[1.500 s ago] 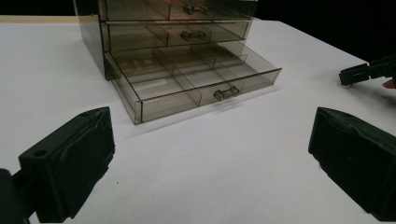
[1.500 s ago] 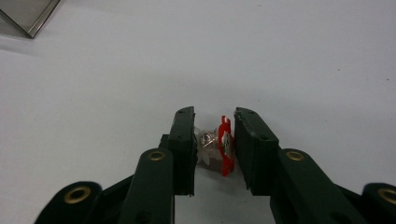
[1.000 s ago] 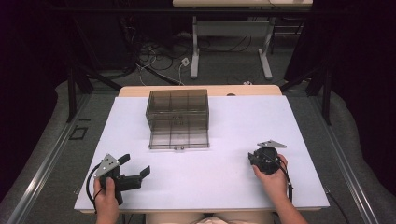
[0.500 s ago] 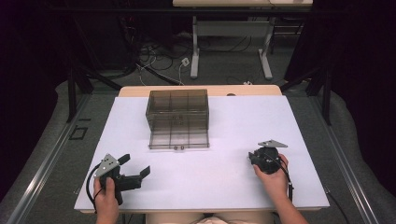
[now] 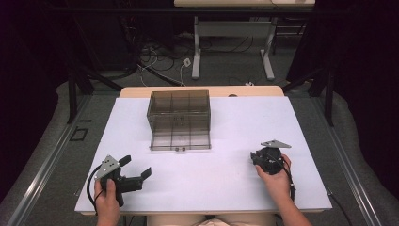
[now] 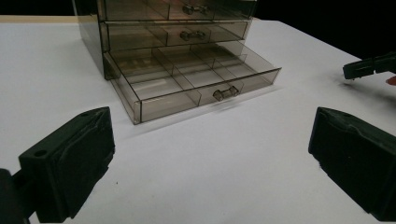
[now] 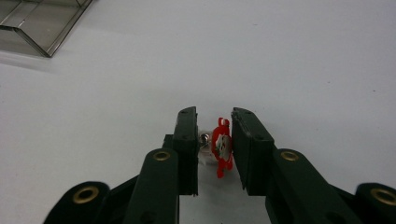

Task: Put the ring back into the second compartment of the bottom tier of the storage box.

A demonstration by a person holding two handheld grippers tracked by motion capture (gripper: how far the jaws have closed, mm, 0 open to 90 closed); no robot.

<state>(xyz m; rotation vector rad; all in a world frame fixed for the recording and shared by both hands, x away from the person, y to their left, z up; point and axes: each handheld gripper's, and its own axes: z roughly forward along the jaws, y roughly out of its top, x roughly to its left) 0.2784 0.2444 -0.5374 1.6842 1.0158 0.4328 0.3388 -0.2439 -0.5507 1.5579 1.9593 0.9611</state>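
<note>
The small red-and-white charm [image 7: 220, 148] sits between the jaws of the right gripper [image 7: 214, 140], near their tips and above the white table [image 7: 303, 60]. Its long axis runs roughly along the jaws, a red loop at its far end. The jaws are narrowed onto it, pads pressing both sides.

The right gripper [image 7: 214, 149] has its two black jaws closed on a small red-and-white trinket [image 7: 221, 147] with a metal bit at its left side, low over the white table [image 7: 280, 60]. Well beyond the trinket, up left, lies a clear drawer's corner [image 7: 39, 25].
</note>
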